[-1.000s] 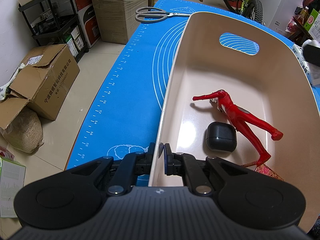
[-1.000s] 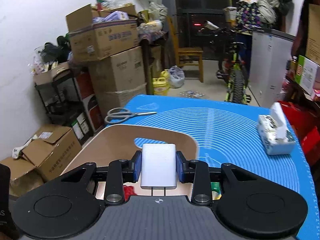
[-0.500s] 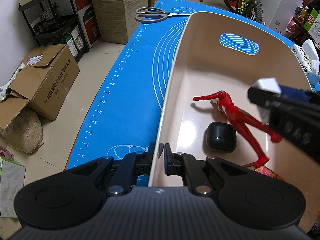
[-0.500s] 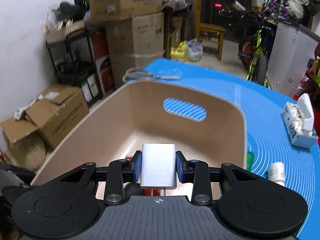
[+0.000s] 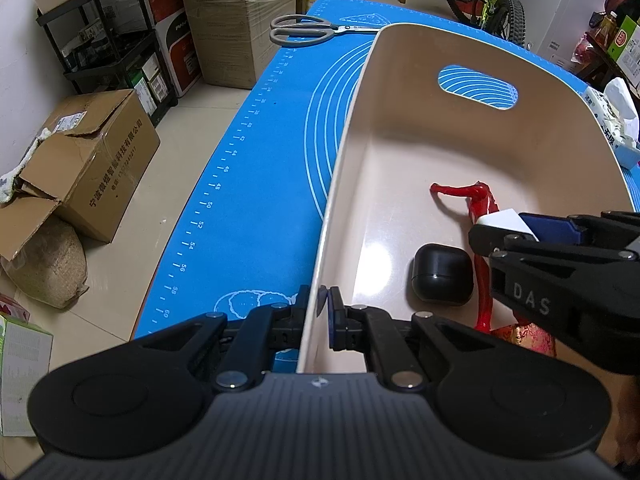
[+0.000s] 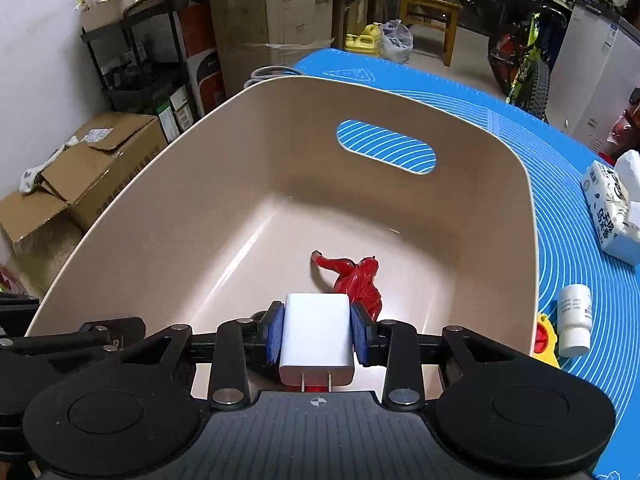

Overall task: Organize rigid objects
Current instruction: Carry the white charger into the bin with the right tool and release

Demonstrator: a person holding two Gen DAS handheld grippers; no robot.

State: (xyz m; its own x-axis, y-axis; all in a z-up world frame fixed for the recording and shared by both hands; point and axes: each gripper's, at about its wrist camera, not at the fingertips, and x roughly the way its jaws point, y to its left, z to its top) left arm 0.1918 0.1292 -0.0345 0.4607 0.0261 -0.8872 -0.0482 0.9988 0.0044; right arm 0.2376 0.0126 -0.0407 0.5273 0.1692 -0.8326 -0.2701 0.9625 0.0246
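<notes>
Beige bin (image 5: 348, 168): left gripper (image 5: 323, 307) clamps its near rim; right gripper (image 6: 316, 330), tilted down inside, grips a white charger (image 6: 316, 334); only the left view shows scissors (image 5: 308, 31) whole beyond it.

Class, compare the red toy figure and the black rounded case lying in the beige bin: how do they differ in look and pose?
The red toy figure is long and thin, limbs stretched out; the black rounded case is compact and smooth. The figure is glossy red, the case dark. The figure lies partly hidden behind the right gripper; the case shows whole. Both lie on the beige bin floor.
</notes>
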